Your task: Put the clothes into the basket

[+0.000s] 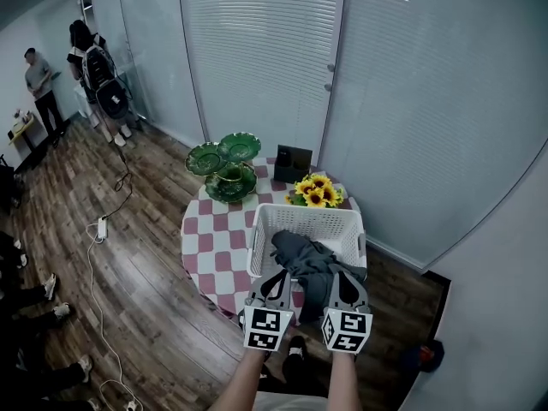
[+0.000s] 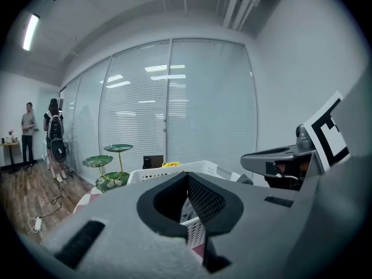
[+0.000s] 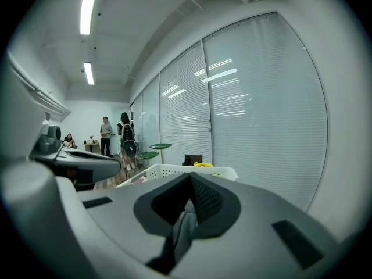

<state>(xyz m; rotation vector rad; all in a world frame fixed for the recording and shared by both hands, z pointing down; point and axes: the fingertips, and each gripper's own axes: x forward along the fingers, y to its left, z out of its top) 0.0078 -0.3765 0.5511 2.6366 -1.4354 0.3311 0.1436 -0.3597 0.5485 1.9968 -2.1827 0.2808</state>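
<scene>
Right gripper view shows the right gripper (image 3: 189, 182) clamped on grey clothes (image 3: 181, 231) that trail ahead of its fingers over the basket (image 1: 301, 221) rim; left gripper (image 2: 187, 176) closed, empty. Released here, the overhang could drag them out.

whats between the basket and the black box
Yellow sunflowers sit between the basket and the black box, seen in the head view.

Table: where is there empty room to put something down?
Bare room: the left side of the table, between the green dishes and the near edge, beside the white basket. Crowded: the back, with black box and sunflowers; the basket of grey clothes fills the right.
</scene>
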